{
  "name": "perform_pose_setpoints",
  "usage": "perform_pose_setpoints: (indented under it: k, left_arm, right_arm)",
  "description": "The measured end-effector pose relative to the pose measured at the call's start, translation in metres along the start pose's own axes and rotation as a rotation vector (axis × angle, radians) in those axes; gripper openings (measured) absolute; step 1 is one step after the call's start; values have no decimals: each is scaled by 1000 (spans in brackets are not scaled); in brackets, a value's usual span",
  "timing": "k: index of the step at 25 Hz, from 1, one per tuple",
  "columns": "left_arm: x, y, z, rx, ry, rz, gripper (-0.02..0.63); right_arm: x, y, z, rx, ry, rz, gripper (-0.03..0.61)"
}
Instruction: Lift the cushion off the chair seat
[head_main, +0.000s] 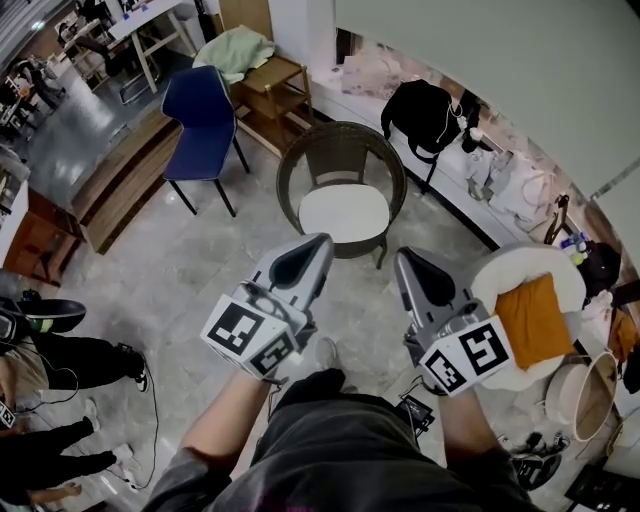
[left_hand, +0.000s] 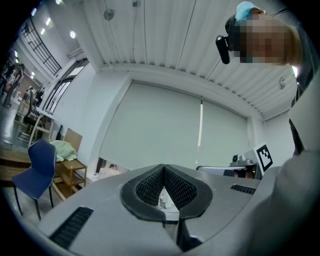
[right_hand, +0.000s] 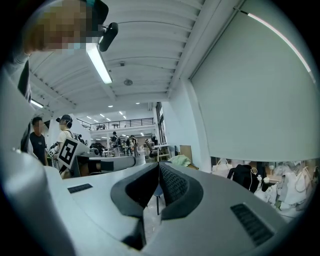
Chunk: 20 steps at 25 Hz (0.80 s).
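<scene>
Your left gripper (head_main: 320, 243) and right gripper (head_main: 404, 256) have smooth, matt grey plastic shells with dark, finely ribbed pads (left_hand: 150, 186). The chair (head_main: 340, 150) ahead of you is dark woven wicker; its cushion (head_main: 343, 213) looks like smooth white cloth. The floor (head_main: 190, 270) is grey marbled tile with a slight sheen. The side table (head_main: 275, 85) is bare wood.

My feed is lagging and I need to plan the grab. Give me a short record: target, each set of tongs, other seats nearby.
target: white cushion, lying on the seat of the wicker chair
left tongs: shut, empty, clear of the cushion
right tongs: shut, empty, clear of the cushion
nearby: blue chair at left; orange cushion on a white round seat at right
</scene>
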<state>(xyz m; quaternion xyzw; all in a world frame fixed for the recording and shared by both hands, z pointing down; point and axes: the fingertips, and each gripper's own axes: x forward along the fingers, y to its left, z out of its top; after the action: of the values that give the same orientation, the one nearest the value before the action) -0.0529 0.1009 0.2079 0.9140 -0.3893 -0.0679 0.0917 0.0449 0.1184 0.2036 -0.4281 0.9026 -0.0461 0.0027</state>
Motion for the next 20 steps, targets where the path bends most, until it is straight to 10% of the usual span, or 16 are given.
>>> perform_pose_setpoints:
  k: [20]
  left_arm:
    - [49, 98, 12, -6, 25, -36, 9]
  right_arm:
    - [95, -34, -3, 16, 41, -44, 14]
